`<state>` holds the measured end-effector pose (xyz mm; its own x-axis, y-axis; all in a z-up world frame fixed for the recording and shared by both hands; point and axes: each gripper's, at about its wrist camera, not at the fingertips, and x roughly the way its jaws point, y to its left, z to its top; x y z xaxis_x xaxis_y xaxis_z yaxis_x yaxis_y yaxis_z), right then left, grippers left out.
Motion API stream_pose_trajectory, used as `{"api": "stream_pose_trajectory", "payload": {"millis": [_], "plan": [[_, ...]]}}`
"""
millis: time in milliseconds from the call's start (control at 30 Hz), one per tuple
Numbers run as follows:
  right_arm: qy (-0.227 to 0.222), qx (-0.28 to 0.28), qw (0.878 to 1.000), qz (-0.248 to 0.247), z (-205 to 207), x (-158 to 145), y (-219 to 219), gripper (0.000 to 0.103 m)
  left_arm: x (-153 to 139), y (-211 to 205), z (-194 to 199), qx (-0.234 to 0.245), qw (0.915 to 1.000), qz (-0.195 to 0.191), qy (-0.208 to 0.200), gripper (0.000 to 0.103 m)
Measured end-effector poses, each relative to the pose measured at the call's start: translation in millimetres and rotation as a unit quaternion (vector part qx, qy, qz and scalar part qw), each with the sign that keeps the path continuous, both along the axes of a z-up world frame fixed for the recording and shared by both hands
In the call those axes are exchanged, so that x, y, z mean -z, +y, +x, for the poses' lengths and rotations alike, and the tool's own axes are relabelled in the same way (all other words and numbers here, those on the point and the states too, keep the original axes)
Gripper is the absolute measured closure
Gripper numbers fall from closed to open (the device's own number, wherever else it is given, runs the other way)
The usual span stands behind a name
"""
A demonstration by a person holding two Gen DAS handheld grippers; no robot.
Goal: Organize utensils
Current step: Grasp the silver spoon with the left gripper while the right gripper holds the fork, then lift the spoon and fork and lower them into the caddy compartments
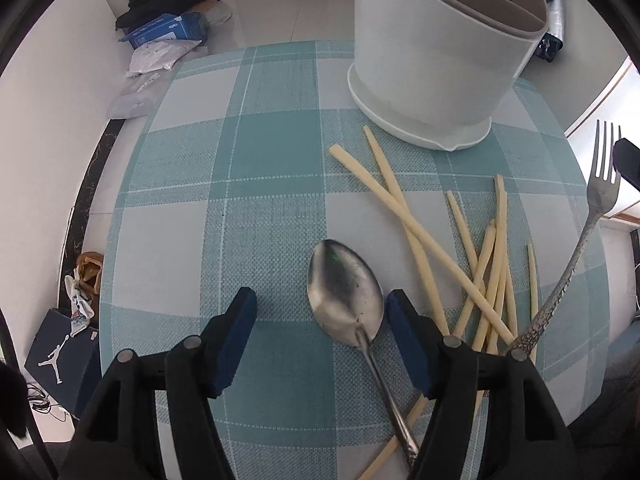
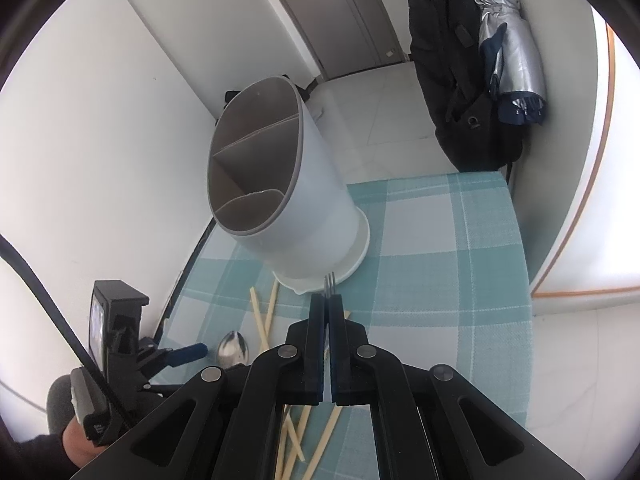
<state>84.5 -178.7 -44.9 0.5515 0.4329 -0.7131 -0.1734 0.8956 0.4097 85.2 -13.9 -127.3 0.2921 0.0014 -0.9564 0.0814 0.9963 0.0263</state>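
Observation:
A steel spoon lies on the checked tablecloth between the fingers of my left gripper, close to the right pad. The jaws stand open and do not press on it. Several pale chopsticks lie scattered to its right. A fork hangs over the table's right side. My right gripper is shut on that fork, whose tines poke out past the tips. A white utensil holder with three compartments stands at the back. The spoon and left gripper show at the lower left.
The table's left edge runs along a white wall. On the floor beyond lie a blue box, plastic bags and a shoe box. A black jacket and a silver umbrella hang past the table's far edge.

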Motion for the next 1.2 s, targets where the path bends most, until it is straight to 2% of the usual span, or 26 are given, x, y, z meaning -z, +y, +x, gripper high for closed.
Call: {"api": "stream_pose_trajectory", "payload": {"millis": [100, 133, 200, 400, 667, 733, 900, 1067, 1200], "plan": [[0.002, 0.000, 1.000, 0.002, 0, 1, -1, 0.102, -2, 2, 2, 0.001, 1.0000, -0.007, 0.001, 0.044], [0.003, -0.001, 1.000, 0.003, 1, 1, -2, 0.102, -2, 4, 2, -0.003, 0.9998, -0.018, 0.003, 0.051], [0.002, 0.000, 1.000, 0.005, 1, 0, -2, 0.102, -4, 4, 3, -0.009, 0.9998, -0.017, 0.000, 0.068], [-0.001, -0.003, 1.000, 0.005, 0, 0, -2, 0.102, -4, 6, 3, -0.031, 0.9993, -0.023, -0.001, 0.070], [-0.013, -0.001, 1.000, 0.001, -5, -6, -2, 0.102, -11, 26, 3, -0.072, 0.9954, -0.058, -0.025, 0.070], [-0.021, -0.005, 1.000, -0.001, -7, -9, -1, 0.102, -20, 32, 0, -0.080, 0.9934, -0.068, -0.045, 0.070], [-0.068, -0.020, 0.997, -0.031, -21, -21, 10, 0.102, -53, 35, -11, -0.084, 0.9840, -0.093, -0.126, 0.070], [-0.129, -0.034, 0.989, -0.065, -39, -35, 24, 0.102, -82, 31, -22, -0.066, 0.9713, -0.095, -0.208, 0.070], [-0.148, -0.038, 0.985, -0.082, -51, -40, 34, 0.102, -98, 33, -26, -0.050, 0.9609, -0.092, -0.256, 0.070]]}}
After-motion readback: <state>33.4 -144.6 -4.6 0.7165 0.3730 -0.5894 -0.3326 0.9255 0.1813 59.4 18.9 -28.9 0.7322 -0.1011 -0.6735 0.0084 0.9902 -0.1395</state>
